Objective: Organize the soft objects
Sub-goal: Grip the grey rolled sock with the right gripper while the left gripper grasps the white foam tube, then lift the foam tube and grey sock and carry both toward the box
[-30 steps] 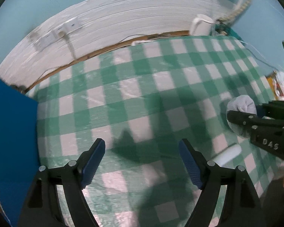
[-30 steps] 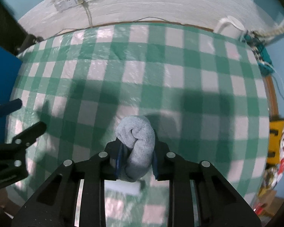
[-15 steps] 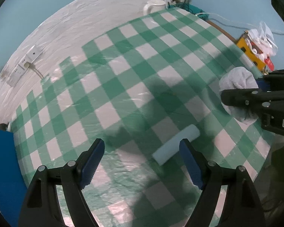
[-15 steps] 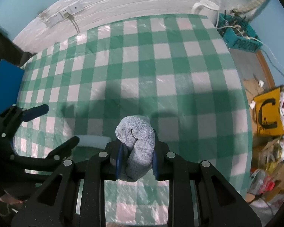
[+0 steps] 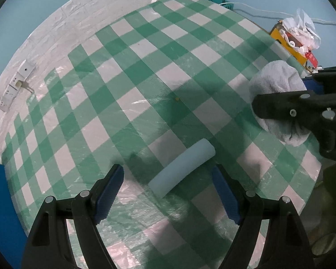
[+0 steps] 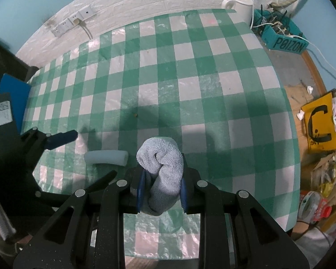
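In the left wrist view, the left gripper (image 5: pixel 168 192) is spread wide over a pale blue foam cylinder (image 5: pixel 182 168) lying on the green-and-white checked tablecloth (image 5: pixel 127 71). In the right wrist view, a rolled grey towel (image 6: pixel 162 170) is pinched by the right gripper (image 6: pixel 161 188); a far-right teal box (image 6: pixel 284 38) is seen only here.

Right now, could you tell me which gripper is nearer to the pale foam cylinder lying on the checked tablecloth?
Left. The left gripper is open, its fingers either side of the foam cylinder. The right gripper, off to the cylinder's side, is clamped on a rolled grey towel.

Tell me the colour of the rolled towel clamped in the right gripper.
The rolled towel is light blue-grey, clearest in the right wrist view.
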The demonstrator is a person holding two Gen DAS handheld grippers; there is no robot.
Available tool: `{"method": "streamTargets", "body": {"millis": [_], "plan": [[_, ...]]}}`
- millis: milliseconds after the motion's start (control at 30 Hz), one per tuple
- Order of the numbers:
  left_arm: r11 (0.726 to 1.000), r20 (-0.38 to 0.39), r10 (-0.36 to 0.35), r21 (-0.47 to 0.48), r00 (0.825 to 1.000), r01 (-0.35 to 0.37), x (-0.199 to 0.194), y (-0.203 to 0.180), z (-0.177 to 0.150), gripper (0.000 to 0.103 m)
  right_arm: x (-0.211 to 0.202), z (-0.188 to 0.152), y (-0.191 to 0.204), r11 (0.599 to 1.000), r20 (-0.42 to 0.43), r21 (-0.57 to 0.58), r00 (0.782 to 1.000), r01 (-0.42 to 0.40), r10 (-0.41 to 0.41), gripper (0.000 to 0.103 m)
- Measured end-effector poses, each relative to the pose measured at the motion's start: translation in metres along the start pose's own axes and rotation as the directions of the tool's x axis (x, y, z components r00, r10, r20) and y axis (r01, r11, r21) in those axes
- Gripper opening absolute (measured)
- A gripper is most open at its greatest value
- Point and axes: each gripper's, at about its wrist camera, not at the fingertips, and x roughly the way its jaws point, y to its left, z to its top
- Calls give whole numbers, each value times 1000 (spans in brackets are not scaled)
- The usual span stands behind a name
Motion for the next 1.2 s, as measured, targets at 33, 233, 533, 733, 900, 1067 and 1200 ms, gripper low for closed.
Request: {"method": "streamTargets", "body": {"millis": [33, 233, 533, 733, 900, 1067, 1200], "plan": [[1000, -3, -2, -2, 1000, 2, 1, -1, 0, 82, 2, 0, 0, 1000, -5, 1, 1000, -1, 1, 23], [999, -3, -25, -31, 1000, 25, 4, -1, -1, 80, 10, -1, 2, 1000, -29, 7, 1000, -7, 7, 23], [992, 2, -92, -90, 996, 92, 3, 9, -1, 42, 12, 0, 7, 1000, -31, -8, 999, -11, 11, 23], [993, 12, -81, -84, 997, 81, 0, 8, -1, 12, 14, -1, 7, 1000, -37, -12, 999, -11, 11, 23], [990, 23, -86, -106, 996, 88, -5, 12, -4, 12, 13, -1, 7, 1000, -34, -20, 999, -14, 13, 23], [988, 43, -72, -131, 996, 77, -18, 22, -6, 12, 8, -1, 10, 999, -20, -34, 1000, -20, 19, 23], [987, 62, -51, -152, 997, 60, -30, 30, -9, 12, 2, 0, 15, 998, -5, -56, 1000, -14, 13, 23]]}}
